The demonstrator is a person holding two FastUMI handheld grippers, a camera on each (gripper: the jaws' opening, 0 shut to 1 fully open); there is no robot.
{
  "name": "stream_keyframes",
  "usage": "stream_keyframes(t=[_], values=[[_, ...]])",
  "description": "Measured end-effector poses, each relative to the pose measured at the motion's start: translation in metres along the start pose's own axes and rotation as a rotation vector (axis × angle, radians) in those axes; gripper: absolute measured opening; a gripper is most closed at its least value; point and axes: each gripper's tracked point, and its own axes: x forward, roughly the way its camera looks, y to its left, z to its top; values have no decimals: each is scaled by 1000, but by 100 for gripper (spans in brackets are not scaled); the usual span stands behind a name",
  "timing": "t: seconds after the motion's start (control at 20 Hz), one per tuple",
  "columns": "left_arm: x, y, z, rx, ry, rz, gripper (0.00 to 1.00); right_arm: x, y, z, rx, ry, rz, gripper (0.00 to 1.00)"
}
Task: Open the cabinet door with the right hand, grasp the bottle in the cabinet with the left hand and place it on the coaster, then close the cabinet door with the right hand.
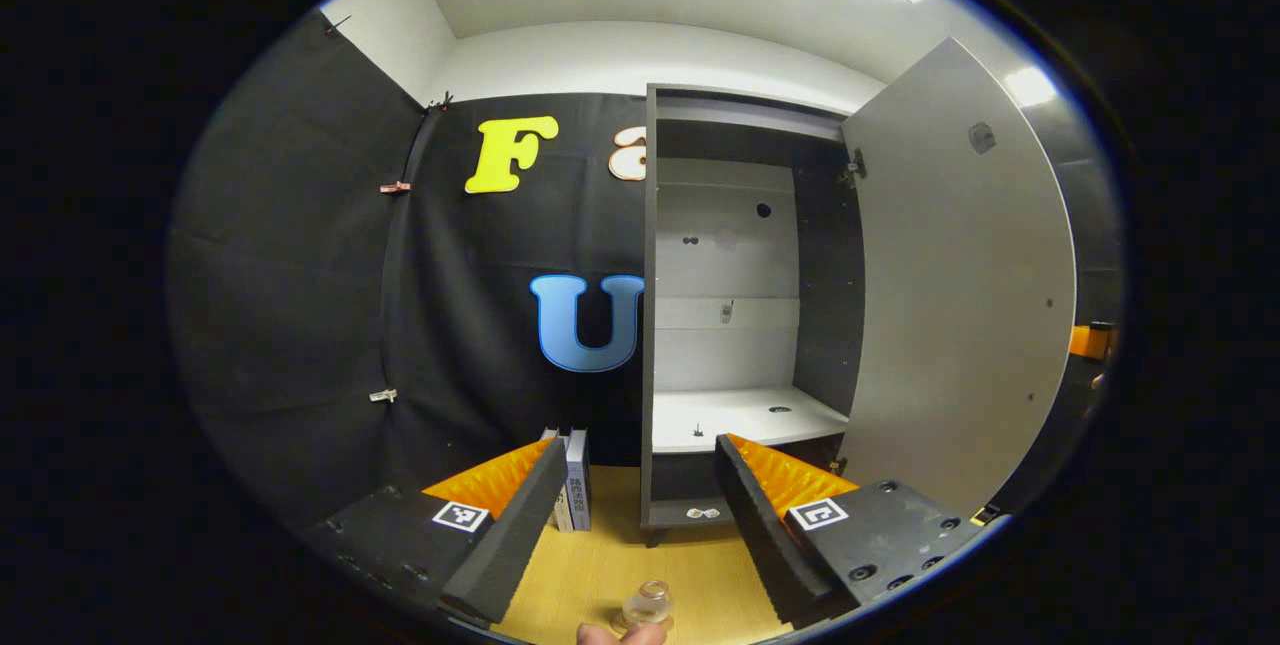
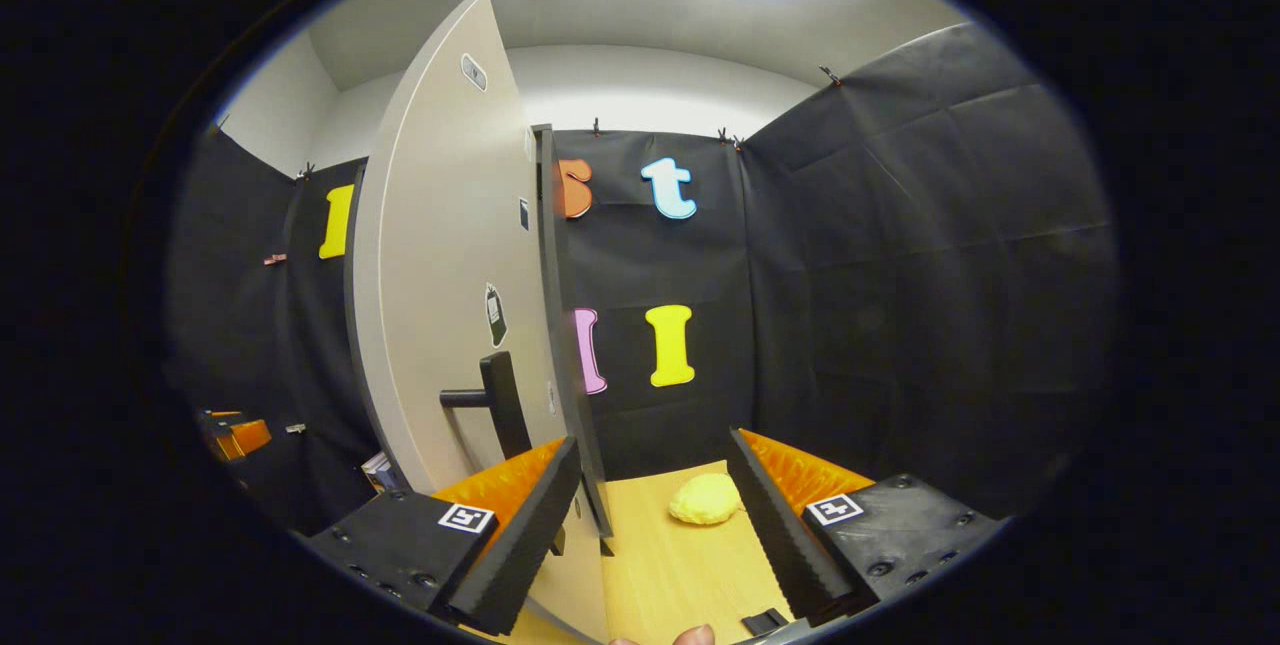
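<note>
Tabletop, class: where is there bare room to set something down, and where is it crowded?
Bare wood lies between the books and the cabinet, and on its white shelf. It is crowded near the bottle and the yellow lump.

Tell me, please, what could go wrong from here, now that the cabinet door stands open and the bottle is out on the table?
The door handle sits left of the right tongs, which are open around the door's edge; they may push the door without holding it, so it could swing unevenly. The bottle stands low between the open left tongs, so a forward sweep might tip it. No coaster is discernible under it, so placement cannot be confirmed.
</note>
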Motion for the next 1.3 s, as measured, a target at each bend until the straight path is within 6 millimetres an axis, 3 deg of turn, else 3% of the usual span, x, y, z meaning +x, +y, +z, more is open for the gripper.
stream_keyframes(t=[0.5,0.9,1.1,1.3], values=[[1,-3,-6,0,8,-9,93,3,78,-14,38,41,228,98],[-2,10,-5,8,10,21,93,11,149,-28,45,66,366,97],[-4,15,-7,1,17,37,94,6,184,-46,61,117,459,98],[-7,18,-5,14,10,49,93,8,180,-43,57,106,454,98]])
